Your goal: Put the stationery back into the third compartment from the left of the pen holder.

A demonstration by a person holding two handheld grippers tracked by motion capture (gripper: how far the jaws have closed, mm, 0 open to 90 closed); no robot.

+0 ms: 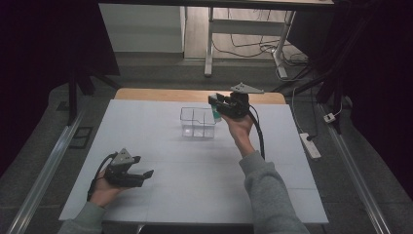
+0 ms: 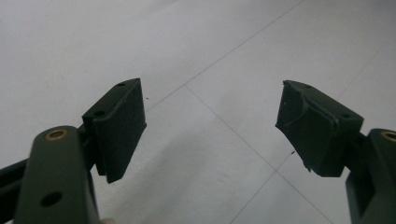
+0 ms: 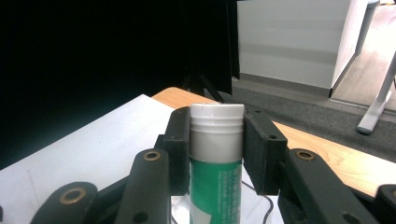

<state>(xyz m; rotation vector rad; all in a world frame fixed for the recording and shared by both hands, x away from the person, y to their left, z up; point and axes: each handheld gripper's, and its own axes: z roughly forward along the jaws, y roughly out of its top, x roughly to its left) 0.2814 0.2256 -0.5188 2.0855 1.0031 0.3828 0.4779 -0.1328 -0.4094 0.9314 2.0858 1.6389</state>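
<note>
White sheeting [image 1: 195, 170] observed over the table, with bare wood [image 1: 146, 94] exposed along the far edge. Nearest, at the lower left of the high view, noted the left gripper [image 1: 139, 174], held in a hand low over the sheet, well apart from everything else. Jaws found wide apart in the left gripper view, nothing between the pads [image 2: 119, 128], plain white surface beyond.

Farther in, near mid-table, recorded a clear plastic box [image 1: 198, 123] divided into compartments, standing upright on the sheet. Contents not determinable through the transparent walls.

Beyond and just right of the box, found the right gripper [image 1: 217, 103], raised off the table in a hand with a grey sleeve [image 1: 270, 190], pointing toward the box's far right corner. Clamped on a glue stick [image 3: 215, 154]: green body, white ribbed cap, upright between the pads in the right gripper view. Seen in the high view as a green patch [image 1: 216, 113] at the jaws, beside the box's right wall, not inside it.
</note>
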